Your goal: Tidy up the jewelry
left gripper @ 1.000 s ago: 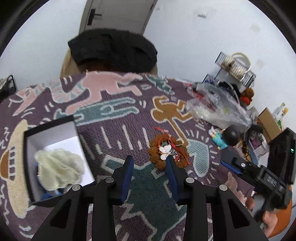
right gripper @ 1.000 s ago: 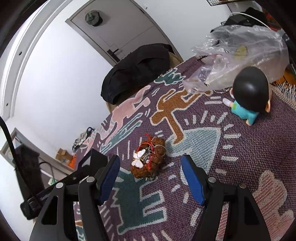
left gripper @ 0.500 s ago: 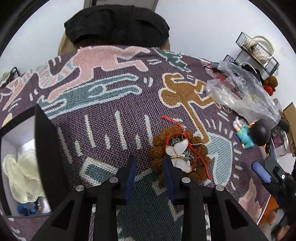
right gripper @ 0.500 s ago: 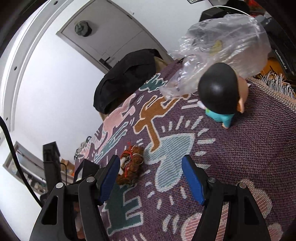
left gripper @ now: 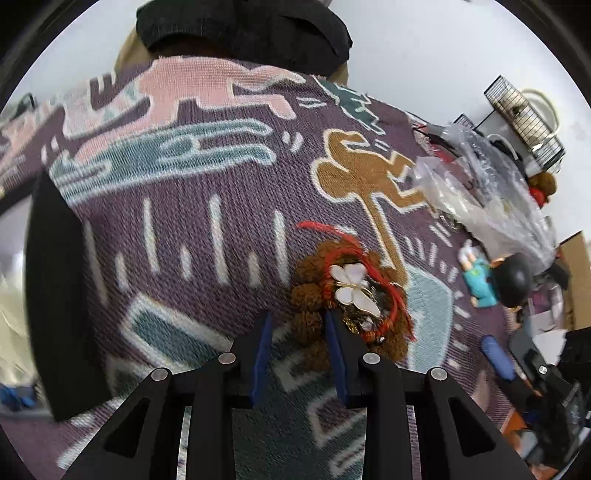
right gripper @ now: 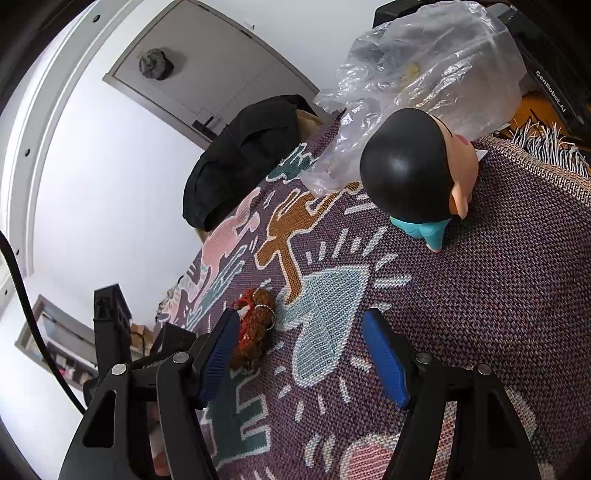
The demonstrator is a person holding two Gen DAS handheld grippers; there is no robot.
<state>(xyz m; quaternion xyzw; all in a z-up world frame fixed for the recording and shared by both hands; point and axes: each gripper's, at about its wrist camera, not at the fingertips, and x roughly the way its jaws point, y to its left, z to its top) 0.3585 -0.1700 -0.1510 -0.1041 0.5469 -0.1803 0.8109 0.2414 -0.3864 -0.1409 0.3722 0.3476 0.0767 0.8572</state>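
A jewelry pile [left gripper: 351,291] lies on the patterned blanket [left gripper: 184,221]: a brown bead bracelet, a red cord and a white butterfly pendant. My left gripper [left gripper: 297,321] points steeply down at the pile's near left edge. Its jaws stand narrow but open, with a few brown beads between the blue pads [left gripper: 260,354]; the right finger overlaps the pile. In the right wrist view the same jewelry pile [right gripper: 255,332] sits just past the left finger of my right gripper [right gripper: 300,317]. That gripper is wide open, holds nothing and hangs above bare blanket [right gripper: 498,277].
A black box [left gripper: 55,295] with a white inside stands at the far left. A toy figure [right gripper: 410,170] and a clear plastic bag [right gripper: 417,74] sit at the right. A black garment [left gripper: 243,26] hangs over a chair behind the table.
My left gripper came forward and down onto the pile's edge and its jaws narrowed; the box slid to the view's left edge. My right gripper drifted toward the toy figure.
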